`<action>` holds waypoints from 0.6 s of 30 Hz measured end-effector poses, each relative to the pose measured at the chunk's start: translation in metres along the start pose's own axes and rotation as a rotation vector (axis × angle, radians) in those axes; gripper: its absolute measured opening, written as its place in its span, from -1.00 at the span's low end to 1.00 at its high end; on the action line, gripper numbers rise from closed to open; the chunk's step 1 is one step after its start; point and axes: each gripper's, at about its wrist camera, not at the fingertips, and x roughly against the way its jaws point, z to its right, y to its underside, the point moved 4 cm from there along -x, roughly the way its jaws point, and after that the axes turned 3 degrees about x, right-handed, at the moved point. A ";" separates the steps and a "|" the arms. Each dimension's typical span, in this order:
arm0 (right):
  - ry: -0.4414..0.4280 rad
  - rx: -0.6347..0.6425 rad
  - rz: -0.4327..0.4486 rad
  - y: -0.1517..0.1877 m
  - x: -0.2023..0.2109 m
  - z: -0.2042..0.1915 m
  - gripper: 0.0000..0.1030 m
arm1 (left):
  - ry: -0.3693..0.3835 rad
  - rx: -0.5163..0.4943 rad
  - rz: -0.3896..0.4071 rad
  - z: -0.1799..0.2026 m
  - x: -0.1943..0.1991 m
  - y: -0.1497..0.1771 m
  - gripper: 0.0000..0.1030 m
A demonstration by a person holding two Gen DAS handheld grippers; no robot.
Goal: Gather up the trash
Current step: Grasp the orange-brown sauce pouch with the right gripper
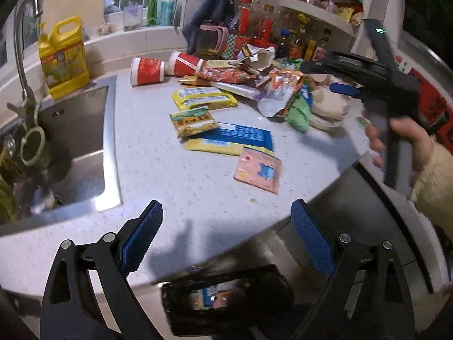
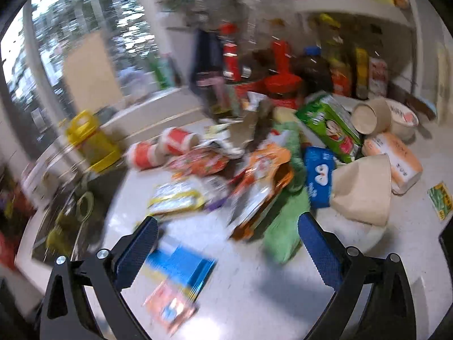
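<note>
Both my grippers are empty. My left gripper has its jaws spread wide with nothing between them, and my right gripper is just as wide, also empty. The trash lies on the white counter, all to the right of the sink. Nearest the counter's front edge is a pink packet. Just behind it lies a blue wrapper, then yellow packets. Two red paper cups lie tipped over farther back, beside the heaped wrappers. A black bag sits below the counter edge, probably my drop spot. I should start with the flat pink packet, come down steeply, pinch one edge, and lift cleanly.
</note>
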 end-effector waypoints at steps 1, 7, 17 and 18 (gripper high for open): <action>0.011 -0.015 -0.009 -0.005 -0.011 0.006 0.90 | -0.007 0.000 0.000 -0.003 -0.003 -0.001 0.74; 0.051 -0.008 -0.066 -0.022 -0.085 0.027 0.56 | -0.078 0.047 -0.039 -0.009 -0.010 0.004 0.74; -0.158 -0.025 -0.061 -0.040 -0.082 0.029 -0.40 | -0.118 0.124 -0.068 -0.002 -0.035 -0.012 0.74; -0.173 -0.014 -0.058 -0.041 -0.075 0.027 -0.43 | -0.119 0.125 -0.063 -0.001 -0.038 -0.018 0.74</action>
